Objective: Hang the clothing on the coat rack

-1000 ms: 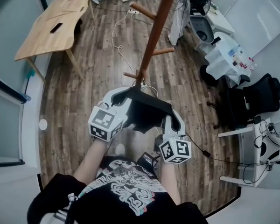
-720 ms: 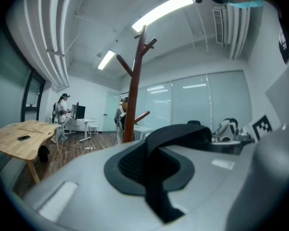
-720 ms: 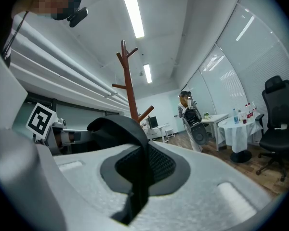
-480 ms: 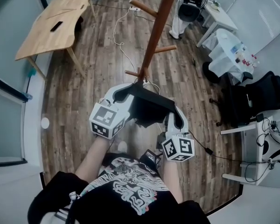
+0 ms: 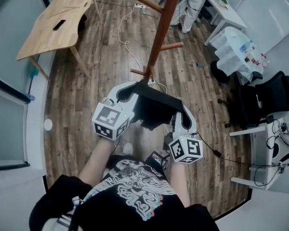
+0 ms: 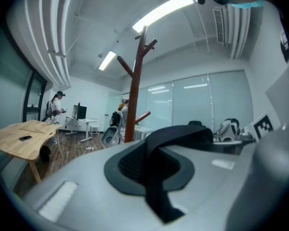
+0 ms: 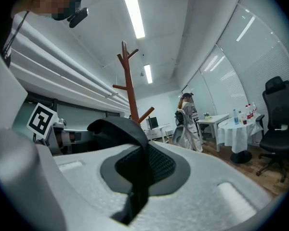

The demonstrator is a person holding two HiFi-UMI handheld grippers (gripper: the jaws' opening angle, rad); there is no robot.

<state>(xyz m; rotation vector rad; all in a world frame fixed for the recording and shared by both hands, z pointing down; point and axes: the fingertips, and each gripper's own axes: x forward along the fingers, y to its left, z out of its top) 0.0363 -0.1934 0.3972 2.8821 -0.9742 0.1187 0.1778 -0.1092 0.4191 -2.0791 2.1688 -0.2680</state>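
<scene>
Black garment [image 5: 156,107]: one end clamped tight in the fingers of the left gripper [image 5: 135,88], the other end likewise in the fingers of the right gripper [image 5: 181,113]. Stretched between the two pairs of fingers, sagging below them, clear of the floor [image 5: 101,71]. Rack [image 5: 159,37]: upright ahead of both pairs of fingers, pegs bare, garment not on it.

Against the earlier frames: same clamp on both sides, same spread of garment between the fingers. Only the head view's framing drifted, with the rack's foot and the wooden desk [image 5: 58,25] a shade higher in the picture.

Head view only: both grippers together, the white cable [image 5: 127,47] on the floor beyond the fingers, a dark phone [image 5: 58,25] on the desk.

Left gripper view only: a fold of garment [image 6: 156,177] pinched between the closed fingers, the rack [image 6: 135,95] in full height up to the ceiling light, a standing person [image 6: 55,107] far left of the fingers.

Right gripper view only: a second person [image 7: 188,121] in white right of the rack, a white table [image 7: 236,131] with bottles, an office chair [image 7: 277,124] far right of the fingers.
</scene>
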